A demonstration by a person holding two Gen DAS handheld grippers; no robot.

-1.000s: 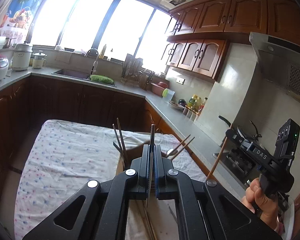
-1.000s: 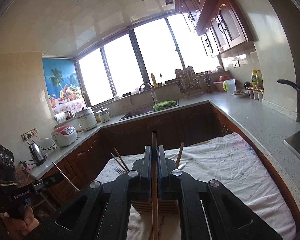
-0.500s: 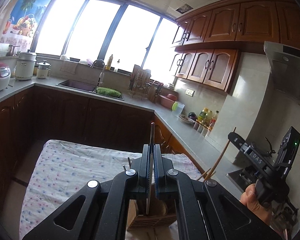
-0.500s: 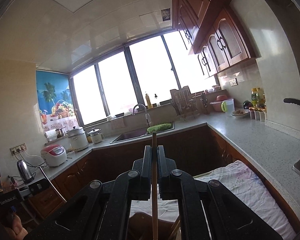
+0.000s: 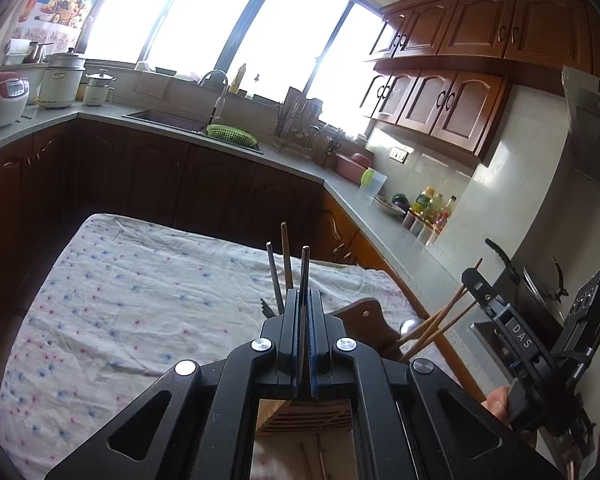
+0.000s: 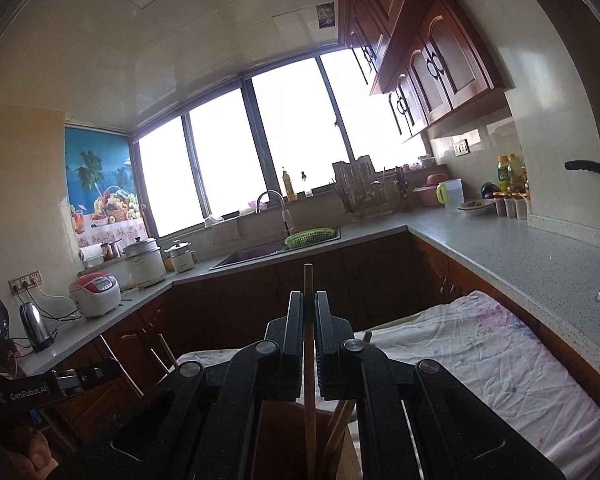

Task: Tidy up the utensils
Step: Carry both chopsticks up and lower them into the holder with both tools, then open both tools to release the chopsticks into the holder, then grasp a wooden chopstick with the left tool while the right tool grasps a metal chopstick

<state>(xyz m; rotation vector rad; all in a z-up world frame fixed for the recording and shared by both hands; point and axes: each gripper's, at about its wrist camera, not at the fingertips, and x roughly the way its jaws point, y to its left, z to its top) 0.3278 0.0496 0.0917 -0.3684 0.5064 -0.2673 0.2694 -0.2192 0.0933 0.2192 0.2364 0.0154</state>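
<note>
My left gripper (image 5: pixel 304 300) is shut on a thin dark chopstick (image 5: pixel 305 264) that stands upright between the pads, right over a wooden utensil holder (image 5: pixel 308 416). Two more sticks (image 5: pixel 286 256) and a fork stand in the holder's far side. At the right of the left wrist view is the right gripper (image 5: pixel 474 280), with a wooden chopstick slanting down toward the holder. In the right wrist view, my right gripper (image 6: pixel 309 304) is shut on that wooden chopstick (image 6: pixel 309 280). Its lower end reaches into the holder (image 6: pixel 284 440). The left gripper (image 6: pixel 108 370) shows at the lower left.
The holder stands on a table under a floral cloth (image 5: pixel 132 304). Dark wood cabinets and a grey counter (image 6: pixel 520 248) wrap around it, with a sink, a green basket (image 5: pixel 230 134), rice cookers (image 6: pixel 96 288) and bottles. A stove with pans lies at the right.
Both hands have sunk toward the holder with their chopsticks. The holder now sits straight beneath the left fingers, and the right chopstick's lower end is inside it. Both grips are unchanged.
</note>
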